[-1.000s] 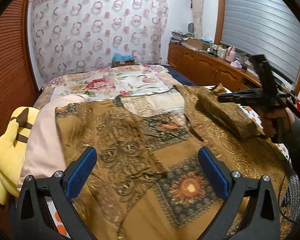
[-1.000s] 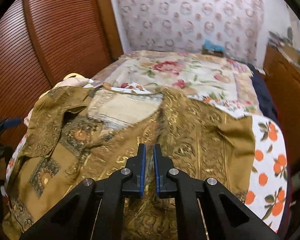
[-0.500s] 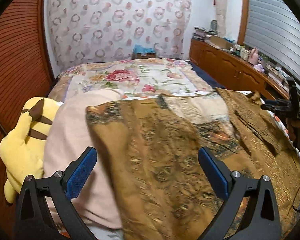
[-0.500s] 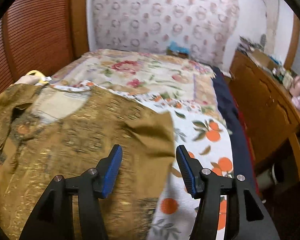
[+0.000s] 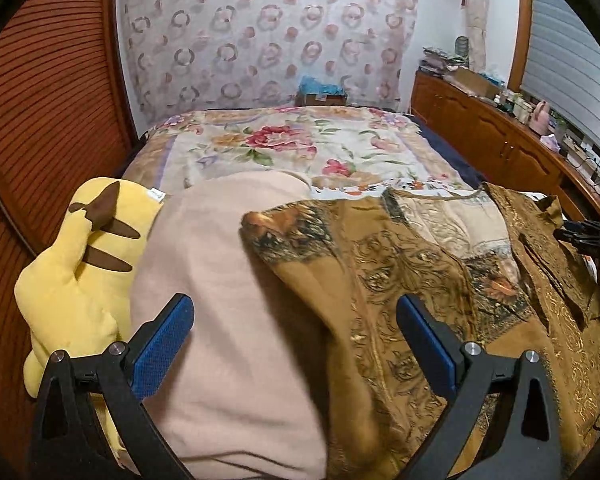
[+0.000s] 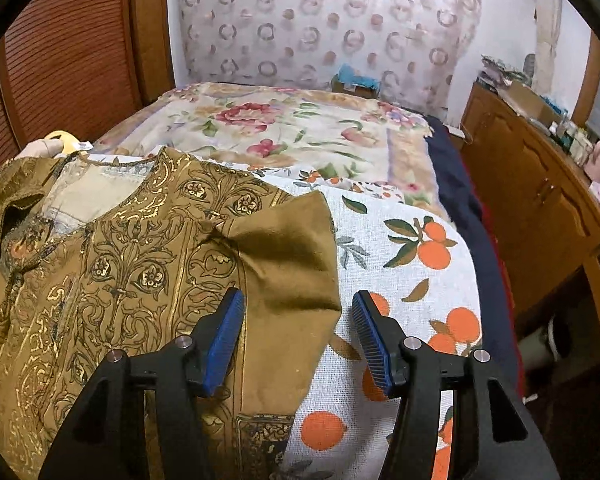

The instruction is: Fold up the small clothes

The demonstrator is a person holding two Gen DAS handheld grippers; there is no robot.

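- My right gripper [image 6: 298, 334] just let go of the shirt [image 6: 148, 264]; its jaws now gape, empty, over the shirt's sleeve.
- My left gripper [image 5: 296, 344] has swung to the shirt's other edge, wide open, holding nothing; sleeve folds come next.

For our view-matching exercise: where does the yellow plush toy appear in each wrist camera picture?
Left wrist view: the yellow plush toy lies at the left edge, beside the pink blanket.
Right wrist view: only a small yellow sliver shows at far left, above the brown garment.
Shared landmark: the floral bedspread.
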